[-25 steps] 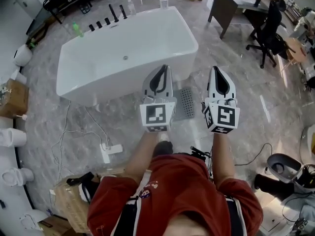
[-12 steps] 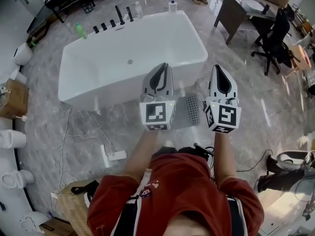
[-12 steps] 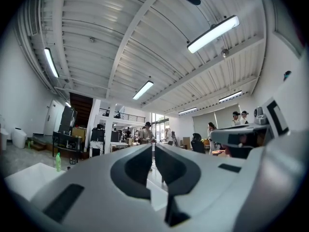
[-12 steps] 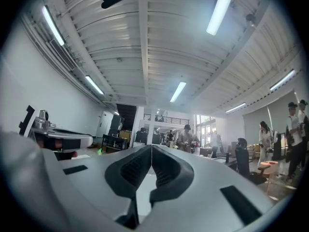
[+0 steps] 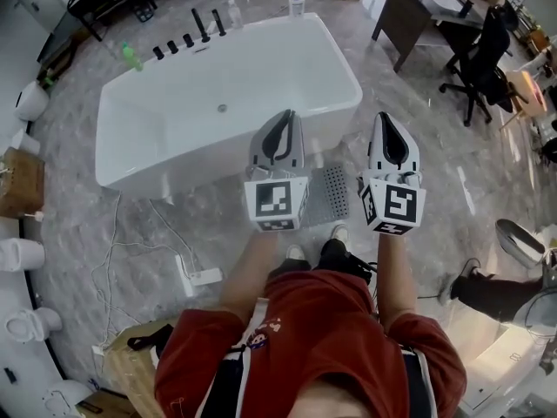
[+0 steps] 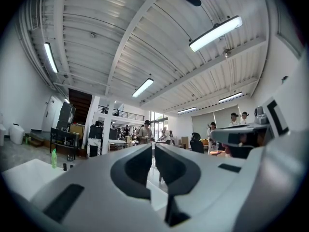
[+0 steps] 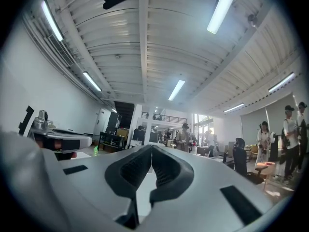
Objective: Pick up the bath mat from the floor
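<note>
The bath mat point(image 5: 330, 192) is a small grey perforated rectangle flat on the marble floor, beside the near right corner of the white bathtub point(image 5: 209, 103). In the head view it shows between my two grippers, its left edge hidden behind the left one. The left gripper point(image 5: 286, 116) and right gripper point(image 5: 382, 117) are held out side by side at chest height, well above the floor, both shut and empty. In the left gripper view the jaws point(image 6: 152, 148) meet and point across the room; the right gripper view shows its jaws point(image 7: 150, 149) pressed together too.
A power strip point(image 5: 199, 277) with loose white cable lies on the floor at left. Toilets point(image 5: 17, 255) and a cardboard box point(image 5: 16, 181) line the left wall. A desk point(image 5: 416, 7) and office chair point(image 5: 481, 55) stand at back right. My shoes point(image 5: 335, 244) are just short of the mat.
My feet have stepped forward toward the mat, and the view has shifted slightly. Both grippers keep the same raised pose and stay shut.
</note>
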### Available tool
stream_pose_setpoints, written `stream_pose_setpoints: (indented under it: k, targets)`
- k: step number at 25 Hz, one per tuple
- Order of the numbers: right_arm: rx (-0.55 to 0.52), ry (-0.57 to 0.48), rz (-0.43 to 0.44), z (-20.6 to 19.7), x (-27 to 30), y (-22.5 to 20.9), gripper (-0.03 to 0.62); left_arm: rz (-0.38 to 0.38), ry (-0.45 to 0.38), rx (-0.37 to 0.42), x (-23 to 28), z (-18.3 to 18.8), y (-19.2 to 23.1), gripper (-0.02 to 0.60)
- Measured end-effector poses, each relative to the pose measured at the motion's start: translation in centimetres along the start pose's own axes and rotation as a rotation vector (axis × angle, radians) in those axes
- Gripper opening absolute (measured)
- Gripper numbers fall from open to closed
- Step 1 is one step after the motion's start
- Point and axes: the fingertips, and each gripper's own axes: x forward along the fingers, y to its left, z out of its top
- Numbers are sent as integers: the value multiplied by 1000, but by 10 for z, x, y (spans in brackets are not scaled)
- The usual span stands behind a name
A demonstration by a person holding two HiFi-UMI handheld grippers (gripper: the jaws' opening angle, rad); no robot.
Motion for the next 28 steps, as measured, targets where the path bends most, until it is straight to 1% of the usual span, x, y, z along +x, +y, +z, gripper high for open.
stream_pose_setpoints:
  k: [8,14,19,24,28]
  targets:
    - [32,-15,0,-10,16,-44,12,9,6,19,34,-4,-30,26]
    - [44,-47,-8,-14,29,-96,12,18,-7,36,73,-1,-65,26]
    - [51,-55,4,-23,42,-135,12,31,-9,40,105,-3,-92,26]
    - [87,-54,17,-39,54,-176,12,56,-12,64,130,-7,-120,26]
    - [113,-81,3,-42,63,-199,12,86,-12,62,145,-7,-125,26]
